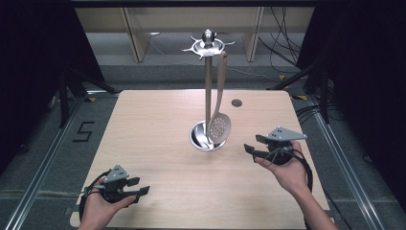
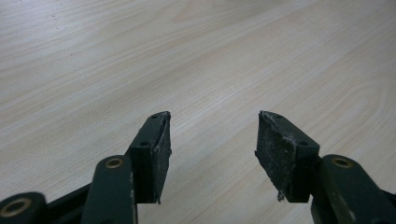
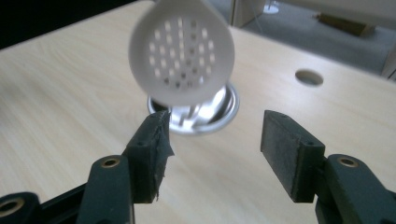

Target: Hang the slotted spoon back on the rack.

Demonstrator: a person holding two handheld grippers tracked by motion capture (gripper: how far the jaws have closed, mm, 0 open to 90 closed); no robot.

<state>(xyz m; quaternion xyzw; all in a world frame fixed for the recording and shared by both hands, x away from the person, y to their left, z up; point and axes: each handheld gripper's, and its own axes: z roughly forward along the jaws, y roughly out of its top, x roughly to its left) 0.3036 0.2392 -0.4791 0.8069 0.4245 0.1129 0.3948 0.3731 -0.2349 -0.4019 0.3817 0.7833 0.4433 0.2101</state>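
Observation:
A metal utensil stand (image 1: pixel 208 86) rises from a round steel base (image 1: pixel 199 136) at the middle of the wooden table (image 1: pixel 158 158). A pale slotted spoon (image 1: pixel 219 125) hangs from the stand's top ring, its perforated bowl (image 3: pixel 182 56) just above the base (image 3: pixel 224 109). My right gripper (image 1: pixel 253 143) is open, a short way right of the spoon and pointing at it, with nothing between its jaws. My left gripper (image 1: pixel 139 187) is open near the table's front left corner, over bare wood (image 2: pixel 210 70). The left gripper (image 2: pixel 212 140) holds nothing, and neither does the right gripper (image 3: pixel 215 140).
A round cable hole (image 1: pixel 236 102) sits in the table behind and right of the stand. Black curtains flank the table, and cables lie on the floor at the back right. A floor marking (image 1: pixel 84 132) lies to the left.

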